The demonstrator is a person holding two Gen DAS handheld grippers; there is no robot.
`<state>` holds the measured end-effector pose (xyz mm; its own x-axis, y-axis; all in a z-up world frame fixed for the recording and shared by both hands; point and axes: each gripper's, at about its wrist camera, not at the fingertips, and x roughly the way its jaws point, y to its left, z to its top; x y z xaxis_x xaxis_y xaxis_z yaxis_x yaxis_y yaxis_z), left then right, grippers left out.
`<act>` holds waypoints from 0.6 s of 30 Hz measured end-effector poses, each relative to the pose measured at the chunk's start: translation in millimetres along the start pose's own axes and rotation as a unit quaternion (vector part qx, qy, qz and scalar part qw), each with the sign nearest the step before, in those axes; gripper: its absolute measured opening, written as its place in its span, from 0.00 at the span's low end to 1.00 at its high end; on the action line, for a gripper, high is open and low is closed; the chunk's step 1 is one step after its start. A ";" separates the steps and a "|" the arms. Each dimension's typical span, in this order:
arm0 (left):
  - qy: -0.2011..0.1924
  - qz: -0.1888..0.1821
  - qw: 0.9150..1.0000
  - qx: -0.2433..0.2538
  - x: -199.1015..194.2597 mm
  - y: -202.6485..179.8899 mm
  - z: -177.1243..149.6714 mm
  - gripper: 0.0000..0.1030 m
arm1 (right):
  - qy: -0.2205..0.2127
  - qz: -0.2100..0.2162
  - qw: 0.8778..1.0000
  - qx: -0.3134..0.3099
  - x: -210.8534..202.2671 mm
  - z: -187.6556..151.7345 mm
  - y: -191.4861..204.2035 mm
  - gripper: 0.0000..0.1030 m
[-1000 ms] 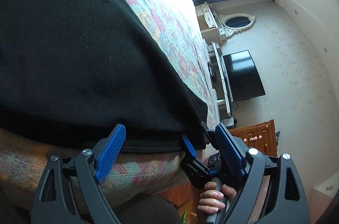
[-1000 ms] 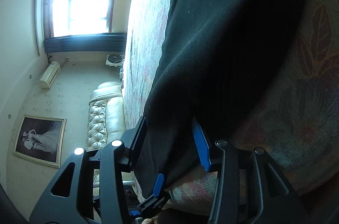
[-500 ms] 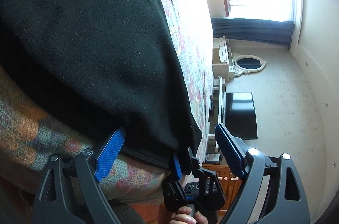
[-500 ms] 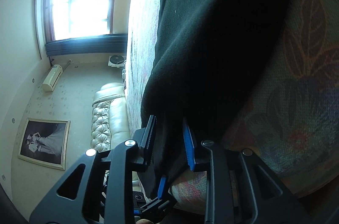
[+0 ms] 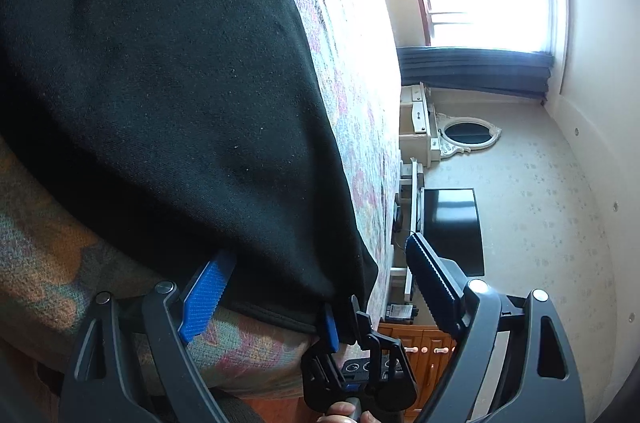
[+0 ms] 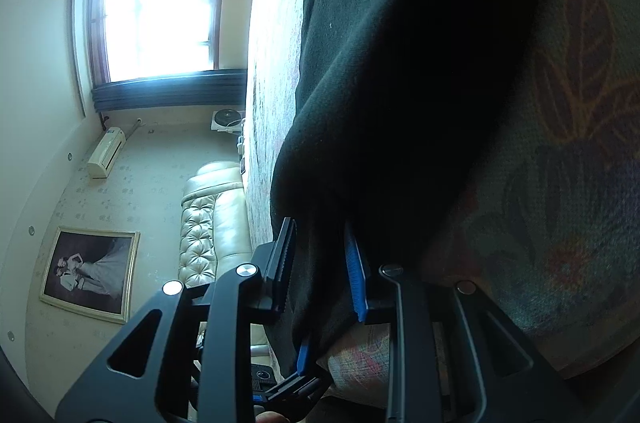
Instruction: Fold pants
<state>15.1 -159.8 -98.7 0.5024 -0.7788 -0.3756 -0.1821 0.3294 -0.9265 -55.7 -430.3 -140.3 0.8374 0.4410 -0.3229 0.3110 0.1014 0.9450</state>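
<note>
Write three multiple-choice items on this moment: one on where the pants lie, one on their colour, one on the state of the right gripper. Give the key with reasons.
1. Where do the pants lie?
A. on the floral bedspread
B. on the sofa
C. on the television

2. What colour are the pants?
A. red
B. black
C. white

3. How is the right gripper?
A. wide open in the air
B. out of view
C. closed on the pants' edge

Key: 1 A, the cloth is spread over the patterned cover; 2 B, the fabric is dark black in both views; 3 C, its pads squeeze the cloth from both sides, while the left gripper stands open.
</note>
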 end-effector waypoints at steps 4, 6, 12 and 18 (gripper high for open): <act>-0.004 -0.006 1.000 -0.002 4.8 -1.8 7.1 0.75 | -0.003 -0.016 1.000 -0.001 1.7 -0.9 1.0 0.12; 0.003 0.003 1.000 0.013 4.8 -1.2 8.7 0.40 | 0.006 -0.008 1.000 0.011 2.8 -2.0 -0.9 0.12; 0.019 -0.005 1.000 0.009 -1.5 10.2 6.9 0.16 | -0.004 0.021 0.999 0.026 -1.5 -8.2 4.3 0.39; 0.014 -0.013 0.999 0.038 -2.2 0.5 9.3 0.16 | 0.007 0.025 0.999 0.022 6.1 -17.9 12.4 0.50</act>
<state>21.7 -153.0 -98.2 0.4814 -0.8021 -0.3534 -0.1051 0.3475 -0.9318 -54.8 -410.4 -129.6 0.8457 0.4578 -0.2742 0.2885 0.0399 0.9566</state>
